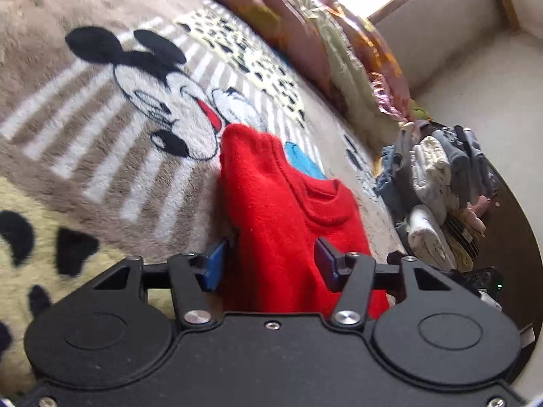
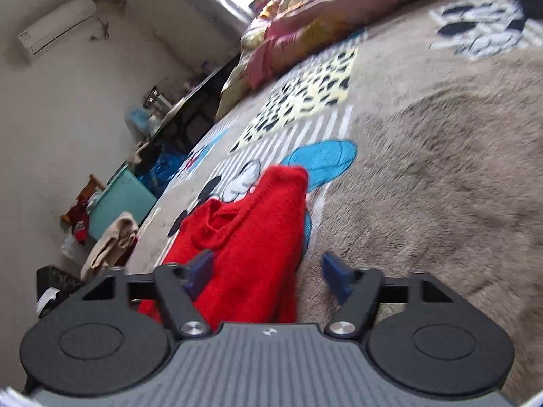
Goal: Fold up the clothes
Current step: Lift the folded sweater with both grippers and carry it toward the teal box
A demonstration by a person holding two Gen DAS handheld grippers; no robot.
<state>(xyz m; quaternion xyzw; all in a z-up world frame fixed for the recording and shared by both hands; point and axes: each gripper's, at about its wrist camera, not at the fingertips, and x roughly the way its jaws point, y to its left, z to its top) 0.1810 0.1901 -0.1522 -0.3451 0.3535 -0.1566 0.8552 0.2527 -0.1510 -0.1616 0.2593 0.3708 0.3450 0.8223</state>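
Red sweater (image 1: 281, 203) lay bunched on the fleece blanket (image 1: 68, 108) in front of you, its neckline turned up and one folded end reaching onto the cartoon mouse print. Your left gripper (image 1: 269, 261) stood open, fingers either side of the knit. Your right gripper (image 2: 266, 273) was open too, its left finger on the cloth. You had bare blanket to the right; a clothes pile (image 1: 437, 196) crowded the bed's edge.
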